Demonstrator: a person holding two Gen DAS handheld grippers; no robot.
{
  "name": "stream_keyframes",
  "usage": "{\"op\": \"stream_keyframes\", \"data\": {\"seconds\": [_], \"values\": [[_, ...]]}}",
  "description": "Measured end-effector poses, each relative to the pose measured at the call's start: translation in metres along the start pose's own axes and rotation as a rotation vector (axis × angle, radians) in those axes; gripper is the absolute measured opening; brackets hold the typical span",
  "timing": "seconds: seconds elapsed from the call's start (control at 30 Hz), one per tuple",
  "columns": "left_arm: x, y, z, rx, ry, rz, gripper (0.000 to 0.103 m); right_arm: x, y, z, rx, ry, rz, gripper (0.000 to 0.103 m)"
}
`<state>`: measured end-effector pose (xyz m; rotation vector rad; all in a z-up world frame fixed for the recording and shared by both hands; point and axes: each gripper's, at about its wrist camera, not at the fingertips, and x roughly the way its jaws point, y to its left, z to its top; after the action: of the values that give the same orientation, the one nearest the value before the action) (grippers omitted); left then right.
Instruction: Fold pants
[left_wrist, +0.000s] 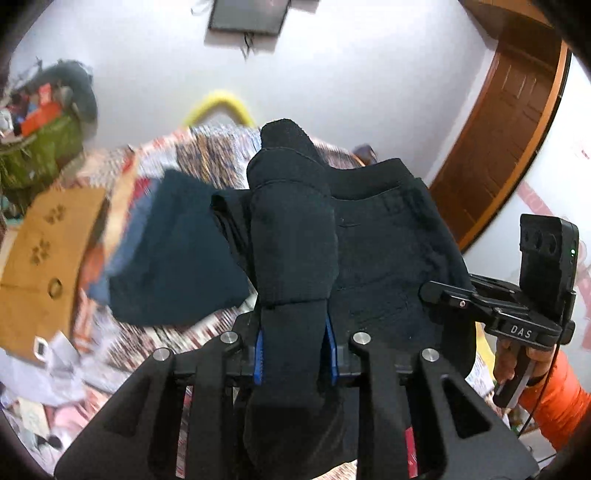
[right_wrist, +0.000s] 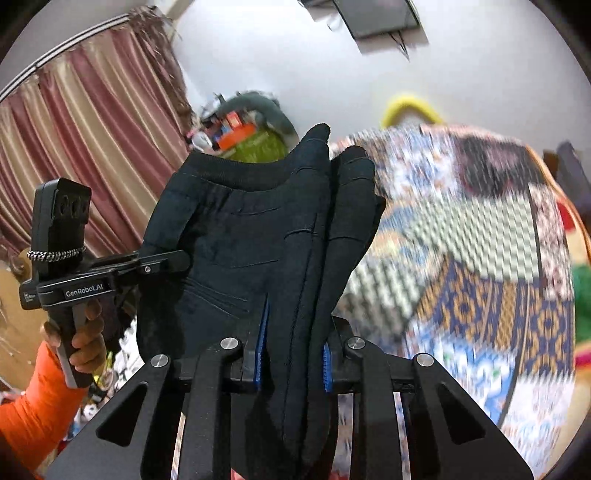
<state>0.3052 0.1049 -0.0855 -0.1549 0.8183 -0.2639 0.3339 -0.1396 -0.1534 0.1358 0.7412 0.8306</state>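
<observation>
Black pants (left_wrist: 388, 258) hang stretched in the air between my two grippers, waistband on top. My left gripper (left_wrist: 295, 354) is shut on one bunched end of the pants, which covers its fingertips. My right gripper (right_wrist: 291, 354) is shut on the other bunched end of the pants (right_wrist: 236, 236). In the left wrist view the right gripper (left_wrist: 443, 295) shows at the right edge of the cloth. In the right wrist view the left gripper (right_wrist: 162, 264) shows at the left edge. Both are held above a patterned bedspread (right_wrist: 480, 258).
A folded dark garment (left_wrist: 177, 254) lies on the bedspread (left_wrist: 207, 155). A brown cardboard box (left_wrist: 44, 251) sits at the left. A cluttered green heap (left_wrist: 40, 147) stands by the wall. A wooden door (left_wrist: 509, 140) is at the right, curtains (right_wrist: 92, 147) at the left.
</observation>
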Motion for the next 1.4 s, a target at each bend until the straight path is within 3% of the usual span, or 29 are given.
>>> {"op": "stream_keyframes", "data": {"seconds": [0.2,0.37,0.6,0.97,1.17,1.3,1.4], "values": [[0.002,0.032,0.038,0.024,-0.078,0.071,0.025,0.038,0.005,0.037,-0.022,-0.055,0.009,0.02],[0.031,0.074,0.057,0.008,-0.09,0.127,0.025,0.09,0.001,0.059,-0.028,-0.05,-0.002,0.02],[0.102,0.127,0.059,-0.02,-0.033,0.195,0.025,0.173,-0.016,0.064,-0.011,0.01,-0.03,0.02],[0.23,0.2,0.038,-0.104,0.138,0.244,0.025,0.263,-0.061,0.044,0.066,0.153,-0.086,0.02],[0.249,0.208,0.029,-0.125,0.166,0.284,0.041,0.27,-0.07,0.039,0.089,0.208,-0.147,0.031],[0.23,0.204,0.025,-0.152,0.186,0.308,0.05,0.252,-0.07,0.029,0.066,0.201,-0.197,0.037],[0.202,0.204,0.021,-0.201,0.175,0.306,0.05,0.217,-0.066,0.024,0.056,0.162,-0.204,0.043]]}}
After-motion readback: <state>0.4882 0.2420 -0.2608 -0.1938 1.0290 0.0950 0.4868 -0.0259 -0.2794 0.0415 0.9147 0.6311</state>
